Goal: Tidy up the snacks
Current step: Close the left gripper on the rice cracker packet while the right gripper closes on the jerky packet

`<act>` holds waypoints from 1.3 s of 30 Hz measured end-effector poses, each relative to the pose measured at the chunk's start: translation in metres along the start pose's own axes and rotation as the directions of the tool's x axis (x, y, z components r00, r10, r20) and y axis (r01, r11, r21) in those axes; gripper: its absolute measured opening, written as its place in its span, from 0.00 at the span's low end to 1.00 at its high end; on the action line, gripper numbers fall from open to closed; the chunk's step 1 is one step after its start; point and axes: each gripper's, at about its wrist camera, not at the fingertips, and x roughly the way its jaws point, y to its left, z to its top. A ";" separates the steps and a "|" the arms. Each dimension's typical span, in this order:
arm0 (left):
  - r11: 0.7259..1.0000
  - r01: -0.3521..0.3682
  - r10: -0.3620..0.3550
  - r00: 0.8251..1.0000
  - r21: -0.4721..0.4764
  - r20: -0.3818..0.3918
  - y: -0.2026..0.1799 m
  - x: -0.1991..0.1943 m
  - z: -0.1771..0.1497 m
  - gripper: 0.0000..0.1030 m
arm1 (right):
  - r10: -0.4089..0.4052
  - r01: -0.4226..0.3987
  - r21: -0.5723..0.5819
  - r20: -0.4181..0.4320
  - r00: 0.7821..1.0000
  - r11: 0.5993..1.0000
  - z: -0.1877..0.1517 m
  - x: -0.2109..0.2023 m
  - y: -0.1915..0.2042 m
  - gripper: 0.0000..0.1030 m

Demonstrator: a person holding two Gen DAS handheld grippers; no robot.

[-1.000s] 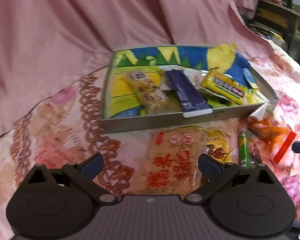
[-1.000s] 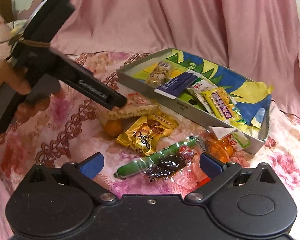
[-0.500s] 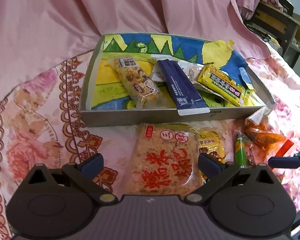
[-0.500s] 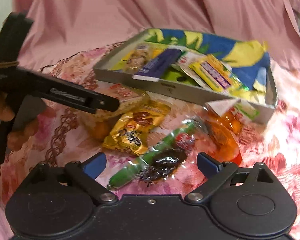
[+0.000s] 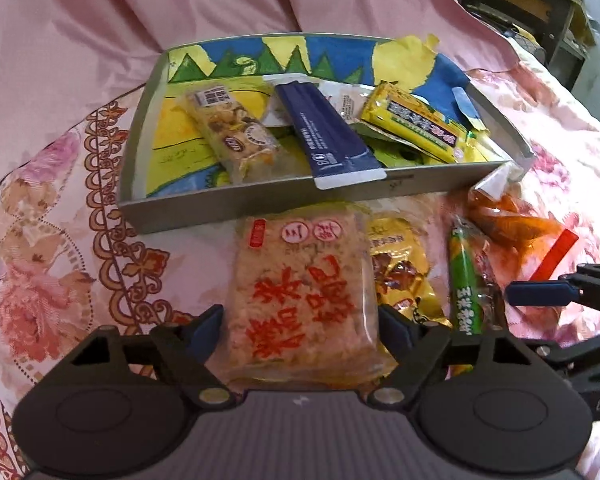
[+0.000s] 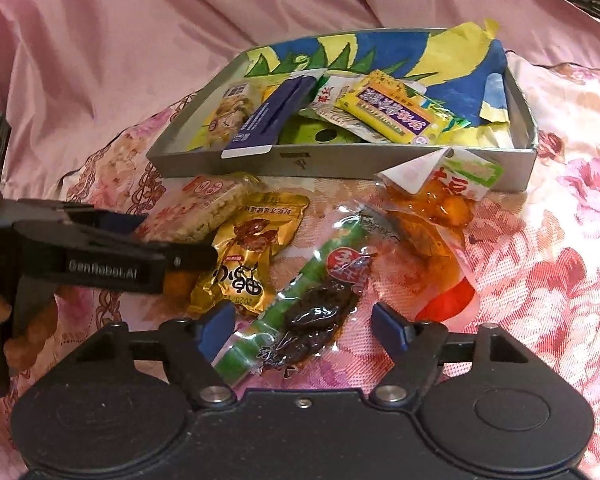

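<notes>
A grey tray (image 5: 260, 204) (image 6: 340, 166) with a blue, green and yellow lining holds a nut bar (image 5: 236, 136), a dark blue sachet (image 5: 332, 140) (image 6: 272, 116) and a yellow packet (image 5: 420, 128) (image 6: 400, 114). In front of it lie a rice-cracker pack (image 5: 304, 296) (image 6: 204, 208), a gold packet (image 5: 400, 272) (image 6: 248, 256), a green stick (image 5: 466, 280) (image 6: 300, 300) with a dark snack pouch (image 6: 316, 320), and an orange pouch (image 5: 516, 232) (image 6: 432, 216). My left gripper (image 5: 300, 326) is open, its fingers either side of the rice-cracker pack. My right gripper (image 6: 304, 332) is open over the green stick and dark pouch.
Everything lies on a pink floral cloth (image 5: 52, 264) (image 6: 560, 260) with plain pink drape behind the tray. Dark shelving (image 5: 540, 12) stands at the far right. The left gripper's body (image 6: 100, 264) and the hand holding it fill the left of the right wrist view.
Both grippers have moved forward and down toward the snacks. The left fingers now flank the rice-cracker pack; the right fingers have closed in around the green stick and dark pouch.
</notes>
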 end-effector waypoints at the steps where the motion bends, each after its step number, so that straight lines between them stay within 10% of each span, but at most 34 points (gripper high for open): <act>1: 1.000 -0.002 0.002 1.000 0.000 0.000 -0.001 0.000 0.000 0.81 | 0.001 -0.001 0.008 0.000 1.000 1.000 0.000 0.000 -0.001 0.72; 39: 0.981 -0.008 -0.001 0.999 -0.193 -0.046 -0.008 -0.019 -0.011 0.75 | 0.090 -0.085 0.116 -0.035 0.995 0.990 -0.005 -0.001 -0.012 0.55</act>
